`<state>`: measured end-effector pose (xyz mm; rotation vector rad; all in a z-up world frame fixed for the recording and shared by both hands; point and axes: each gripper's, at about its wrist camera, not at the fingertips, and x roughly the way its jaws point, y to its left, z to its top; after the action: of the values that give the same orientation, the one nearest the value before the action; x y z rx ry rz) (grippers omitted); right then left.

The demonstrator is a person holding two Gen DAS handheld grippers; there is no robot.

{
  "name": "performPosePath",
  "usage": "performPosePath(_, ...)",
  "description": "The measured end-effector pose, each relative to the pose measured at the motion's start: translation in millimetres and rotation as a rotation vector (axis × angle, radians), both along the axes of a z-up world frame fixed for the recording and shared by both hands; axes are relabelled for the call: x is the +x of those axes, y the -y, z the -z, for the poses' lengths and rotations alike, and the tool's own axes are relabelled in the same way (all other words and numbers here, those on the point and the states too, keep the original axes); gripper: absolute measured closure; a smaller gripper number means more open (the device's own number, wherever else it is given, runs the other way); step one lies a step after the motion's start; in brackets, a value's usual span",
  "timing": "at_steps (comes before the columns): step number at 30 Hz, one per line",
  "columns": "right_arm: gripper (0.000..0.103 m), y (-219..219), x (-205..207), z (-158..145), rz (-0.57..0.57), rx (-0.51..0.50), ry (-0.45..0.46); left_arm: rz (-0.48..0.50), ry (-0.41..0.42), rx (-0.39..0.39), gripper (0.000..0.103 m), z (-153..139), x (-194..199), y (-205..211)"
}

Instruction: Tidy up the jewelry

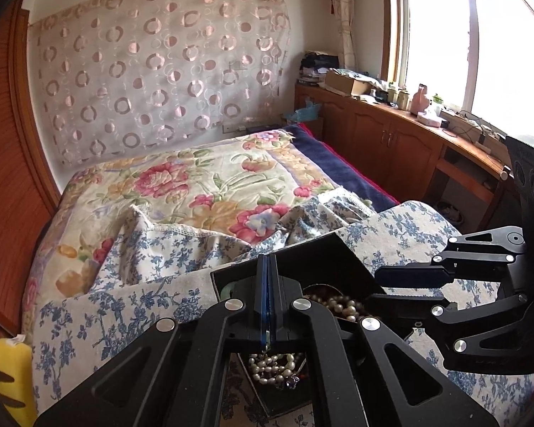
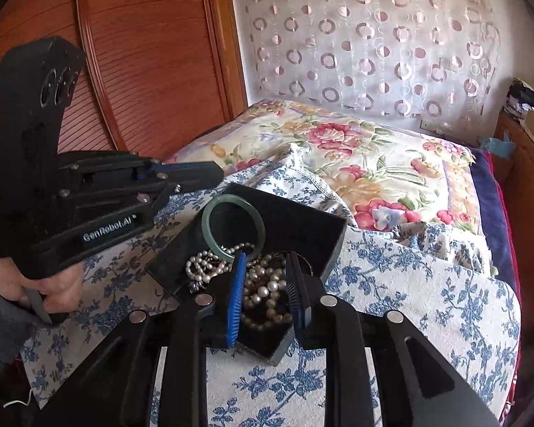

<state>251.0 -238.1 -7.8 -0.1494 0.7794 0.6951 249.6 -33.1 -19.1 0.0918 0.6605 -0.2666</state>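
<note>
A black tray (image 2: 302, 220) lies on a blue-flowered cloth (image 2: 427, 284). In it are a green jade bangle (image 2: 210, 227) and tangled pearl strands (image 2: 267, 290). My right gripper (image 2: 267, 286) is open low over the tray, and pearls lie between its blue pads (image 2: 236, 295) without being pressed. In the left wrist view it reaches in from the right (image 1: 373, 286). My left gripper (image 1: 267, 259) is shut with nothing in it, above the tray's (image 1: 324, 249) left part. Pearls (image 1: 274, 366) show beneath it. From the right wrist view its tip (image 2: 219, 172) is beyond the tray's back left corner, held by a hand (image 2: 53, 288).
The cloth covers the near end of a bed with a flowered quilt (image 1: 181, 185). A wooden wardrobe (image 2: 142, 53) stands to the left. A cluttered wooden cabinet (image 1: 391, 135) runs under the window on the right. A yellow object (image 1: 10, 373) lies at the cloth's left edge.
</note>
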Motion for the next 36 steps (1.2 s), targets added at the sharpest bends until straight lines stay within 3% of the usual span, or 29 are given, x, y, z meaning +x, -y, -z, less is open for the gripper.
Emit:
performPosePath(7,0.078,6.7,-30.8,2.2,-0.009,0.016,-0.006,0.008,-0.016,-0.007,0.103,2.1,-24.4,-5.6)
performPosePath(13,0.078,1.1,-69.7,22.7,-0.033,-0.024,-0.038,0.018,-0.060,-0.008,0.103,23.2,-61.7,-14.6)
performPosePath(15,0.075,-2.4,-81.6,31.8,-0.040,-0.044,-0.047,0.018,-0.075,-0.007,0.103,32.0,-74.2,-16.6)
performPosePath(17,0.065,-3.5,-88.7,38.7,-0.041,-0.053,-0.059,0.014,-0.091,-0.004,0.103,39.9,-84.1,-19.5)
performPosePath(26,0.065,-14.9,-99.4,63.2,-0.049,-0.128,-0.089,-0.006,-0.147,0.001,0.103,68.2,-117.1,-29.2)
performPosePath(30,0.065,-21.9,-104.1,65.0,-0.055,-0.173,-0.059,-0.012,-0.166,0.004,0.100,75.2,-129.0,-31.5)
performPosePath(32,0.066,-23.7,-105.9,65.5,-0.058,-0.190,-0.044,-0.016,-0.167,0.011,0.092,76.7,-133.6,-32.0)
performPosePath(34,0.081,-27.3,-109.9,66.5,-0.075,-0.192,-0.033,-0.018,-0.167,0.010,0.087,77.5,-138.4,-32.8)
performPosePath(36,0.081,-26.0,-111.3,65.9,-0.074,-0.193,-0.031,-0.020,-0.169,0.006,0.086,77.2,-144.4,-33.7)
